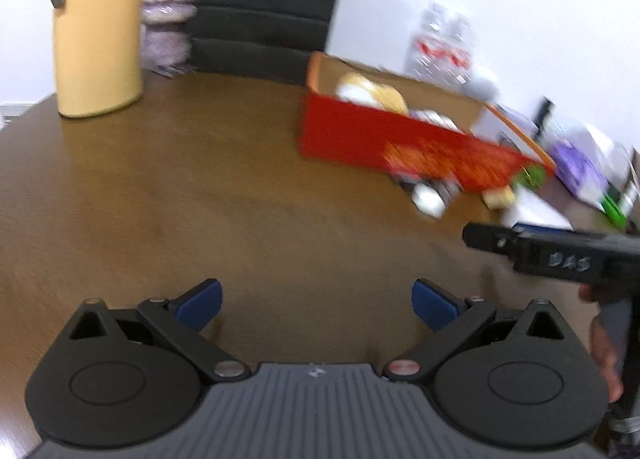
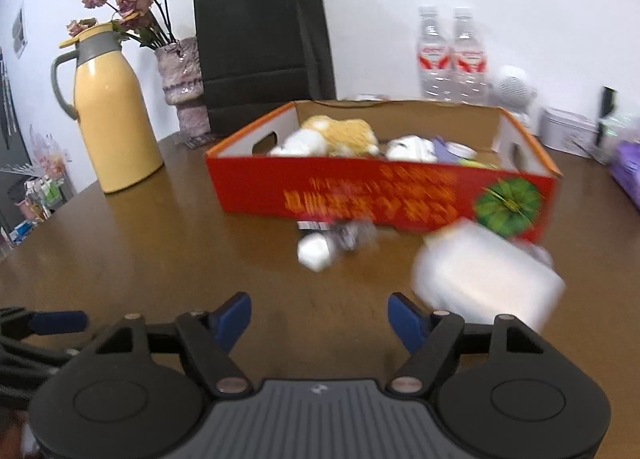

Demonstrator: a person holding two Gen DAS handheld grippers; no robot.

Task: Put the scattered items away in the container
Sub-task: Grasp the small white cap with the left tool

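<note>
Left gripper (image 1: 317, 305) and right gripper (image 2: 319, 322) both point forward and downward, fingers spread apart, nothing between them; the right gripper sits at the left's three o'clock.

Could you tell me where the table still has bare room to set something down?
The table is bare between the yellow jug and the red box, forward to both grippers. It is crowded before the box's front wall: a small white bottle and a white packet lie there, with clutter to its right.

Home: flower vase (image 2: 182, 71), thermos (image 2: 116, 119) on table (image 2: 160, 259).
</note>
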